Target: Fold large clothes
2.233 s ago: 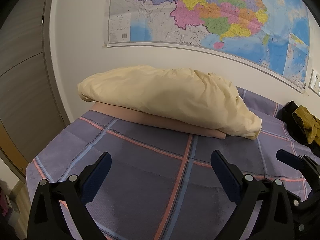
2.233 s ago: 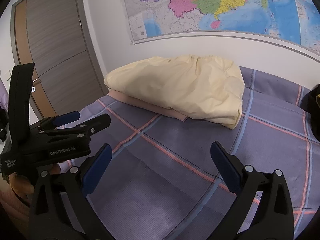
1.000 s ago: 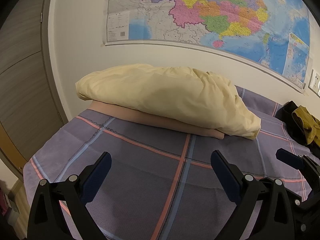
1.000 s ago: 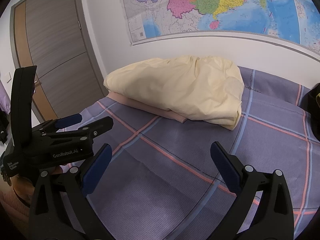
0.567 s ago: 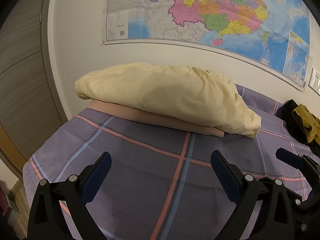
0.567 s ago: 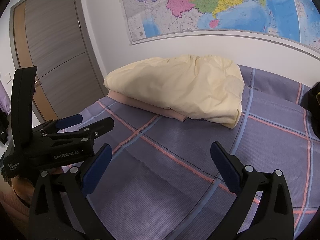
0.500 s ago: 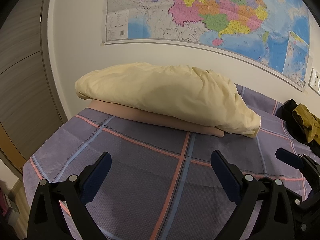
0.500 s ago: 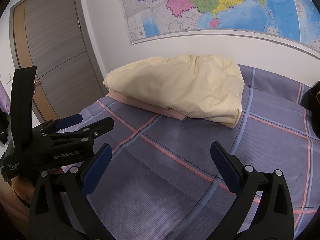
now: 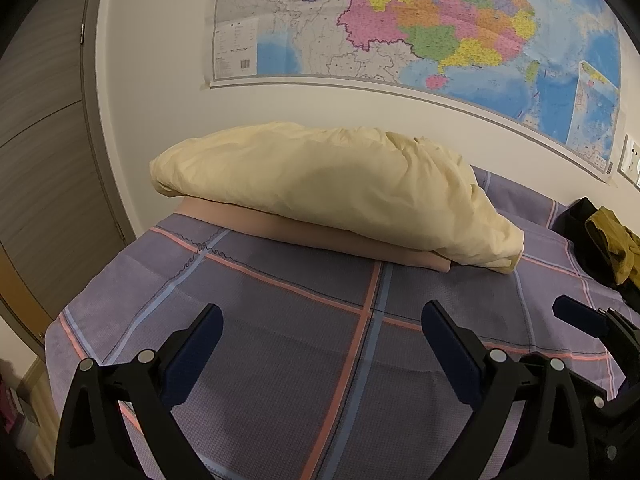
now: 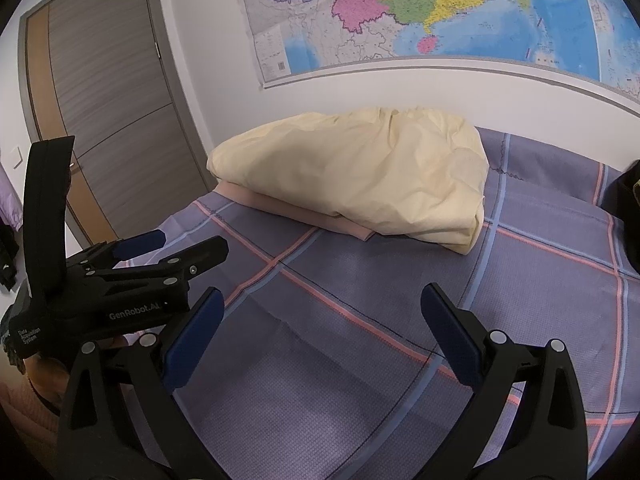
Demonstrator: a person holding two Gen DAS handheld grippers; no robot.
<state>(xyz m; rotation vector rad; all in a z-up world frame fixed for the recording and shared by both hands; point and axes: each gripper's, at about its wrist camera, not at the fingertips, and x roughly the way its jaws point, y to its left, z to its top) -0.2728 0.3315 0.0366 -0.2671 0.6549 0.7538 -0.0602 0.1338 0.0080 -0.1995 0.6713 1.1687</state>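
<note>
With both left tongs and right tongs wide and empty above the bed, we judge the cream bundle soft, bulky and light, best pinched at its near corners.

A pale yellow garment lies folded into a thick, puffy bundle, with many soft wrinkles on its surface. It rests on top of a flat folded pink cloth, which shows only as a thin edge under it. In the left wrist view both lie toward 12 o'clock, the yellow bundle getting narrow toward 3 o'clock. In the right wrist view the yellow garment lies at 12 o'clock, and the pink cloth shows under its edge toward 10 o'clock.
</note>
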